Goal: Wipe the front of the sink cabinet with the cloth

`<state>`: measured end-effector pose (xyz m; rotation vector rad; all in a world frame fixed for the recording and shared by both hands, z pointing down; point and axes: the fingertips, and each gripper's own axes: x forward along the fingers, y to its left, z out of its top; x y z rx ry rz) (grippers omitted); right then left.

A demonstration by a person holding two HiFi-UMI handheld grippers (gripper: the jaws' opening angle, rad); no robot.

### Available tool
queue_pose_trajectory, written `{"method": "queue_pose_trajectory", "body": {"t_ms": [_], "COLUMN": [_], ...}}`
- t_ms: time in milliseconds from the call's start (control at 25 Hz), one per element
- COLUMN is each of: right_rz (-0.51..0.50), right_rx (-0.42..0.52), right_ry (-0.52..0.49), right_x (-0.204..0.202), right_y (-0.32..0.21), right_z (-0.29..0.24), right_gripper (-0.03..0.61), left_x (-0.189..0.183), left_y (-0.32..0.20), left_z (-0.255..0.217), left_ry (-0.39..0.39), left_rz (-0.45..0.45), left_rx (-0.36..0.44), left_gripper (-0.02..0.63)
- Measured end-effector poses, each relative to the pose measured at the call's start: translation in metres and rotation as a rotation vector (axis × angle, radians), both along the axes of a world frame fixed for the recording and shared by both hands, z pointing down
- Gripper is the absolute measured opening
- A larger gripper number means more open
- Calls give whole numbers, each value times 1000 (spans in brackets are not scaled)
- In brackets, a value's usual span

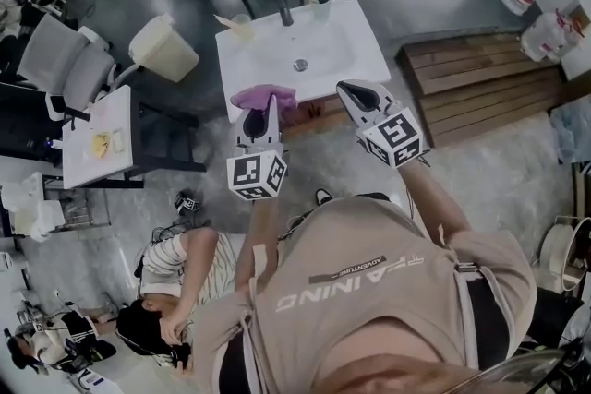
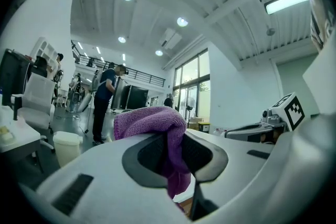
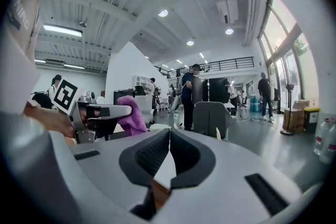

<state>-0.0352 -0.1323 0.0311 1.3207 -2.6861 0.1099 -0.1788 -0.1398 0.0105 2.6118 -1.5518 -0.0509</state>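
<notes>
Left gripper view — cloth (image 2: 149,120) clamped in the left gripper (image 2: 176,150).

Your head camera looks steeply down past your chest onto the sink (image 1: 300,51) and both grippers. Each gripper camera sits close behind its own jaws, facing roughly level across the room. The views from your left gripper (image 2: 176,147) and right gripper (image 3: 169,150) share the cloth (image 3: 135,115), and each shows the other gripper.

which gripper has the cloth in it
The left gripper: its jaws are shut on the purple cloth. The right gripper is shut on nothing.
</notes>
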Motion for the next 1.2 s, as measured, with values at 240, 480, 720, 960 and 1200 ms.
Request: {"method": "queue_pose_trajectory", "body": {"t_ms": [240,480,720,960,1200], "right_rz": [64,51,14,-21,-13], "right_rx": [76,87,86,80,72], "right_ry": [-48,-57,-50,-52,-50], "right_x": [-11,-4,8,11,10], "right_y": [-15,-27,-30,-33,-37], "right_z": [-24,-32,-33,-30,-22], "right_gripper": [13,14,12,12,12], "left_x": [-18,-11,3,7,6], "left_y": [-13,-24,-27,-28,-31], "left_z": [-15,-23,-20,-15,-4], "left_ry": [-44,-85,-84,-90,-91], "left_rz": [6,-22,-55,-69,-60], "left_rx": [40,56,38,30,9], "left_gripper": [64,64,64,64,64]}}
